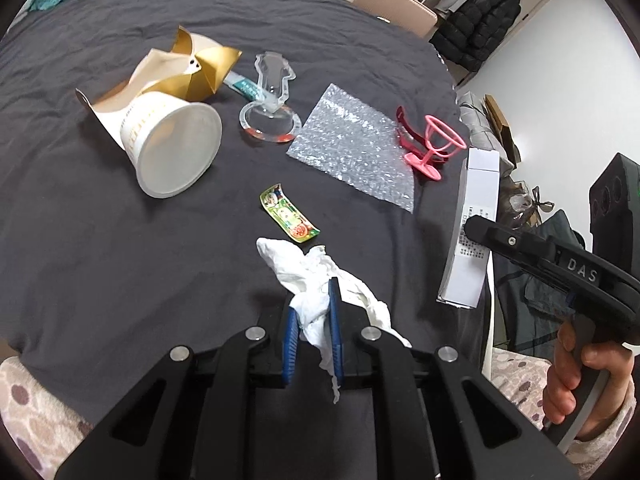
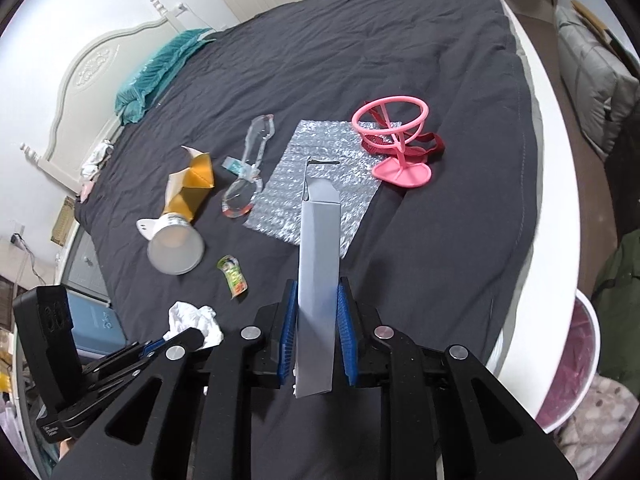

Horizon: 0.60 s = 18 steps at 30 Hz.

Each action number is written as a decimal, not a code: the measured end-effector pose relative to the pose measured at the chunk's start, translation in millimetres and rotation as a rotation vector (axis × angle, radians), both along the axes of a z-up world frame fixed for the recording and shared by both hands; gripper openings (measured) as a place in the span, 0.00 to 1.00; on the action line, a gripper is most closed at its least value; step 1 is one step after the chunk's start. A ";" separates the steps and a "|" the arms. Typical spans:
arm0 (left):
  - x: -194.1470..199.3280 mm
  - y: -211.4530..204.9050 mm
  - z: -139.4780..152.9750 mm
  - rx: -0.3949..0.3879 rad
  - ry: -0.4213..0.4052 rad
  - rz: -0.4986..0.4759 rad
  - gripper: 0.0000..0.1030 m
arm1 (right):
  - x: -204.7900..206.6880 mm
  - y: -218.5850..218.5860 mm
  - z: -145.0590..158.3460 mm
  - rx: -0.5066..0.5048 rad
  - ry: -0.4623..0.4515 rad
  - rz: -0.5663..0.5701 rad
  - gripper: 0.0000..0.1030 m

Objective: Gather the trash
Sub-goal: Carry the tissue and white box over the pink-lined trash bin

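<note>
My left gripper (image 1: pixel 314 300) is shut on a crumpled white tissue (image 1: pixel 316 272), held just above the dark bedsheet (image 1: pixel 100 240); the tissue also shows in the right wrist view (image 2: pixel 196 320). My right gripper (image 2: pixel 318 300) is shut on a long white cardboard box (image 2: pixel 320 272), which also shows at the right of the left wrist view (image 1: pixel 476 224). On the sheet lie a white paper cup (image 1: pixel 172 148) with a torn gold lid, a green candy wrapper (image 1: pixel 288 216) and a sheet of bubble wrap (image 1: pixel 356 144).
A clear acrylic stand (image 1: pixel 272 108), a pink wire holder (image 1: pixel 436 148) and a red strap (image 1: pixel 404 132) lie on the bed. A teal pillow (image 2: pixel 156 72) is by the headboard. A white bin with a purple liner (image 2: pixel 576 364) stands beside the bed.
</note>
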<state>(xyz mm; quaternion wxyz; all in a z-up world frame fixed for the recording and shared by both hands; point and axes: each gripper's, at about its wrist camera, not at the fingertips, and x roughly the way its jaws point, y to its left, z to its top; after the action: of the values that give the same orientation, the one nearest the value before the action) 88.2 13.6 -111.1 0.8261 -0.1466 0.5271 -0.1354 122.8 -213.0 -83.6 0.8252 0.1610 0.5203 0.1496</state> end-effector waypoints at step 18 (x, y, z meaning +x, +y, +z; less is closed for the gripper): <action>-44.2 -45.2 67.8 0.109 -0.145 -0.077 0.13 | -73.9 -51.4 52.9 0.063 -0.146 -0.034 0.18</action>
<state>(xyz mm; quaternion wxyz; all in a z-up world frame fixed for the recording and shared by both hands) 44.0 -31.5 -43.3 0.8630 -0.0708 0.4777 -0.1483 48.9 -264.4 -30.7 0.8579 0.1844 0.4511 0.1629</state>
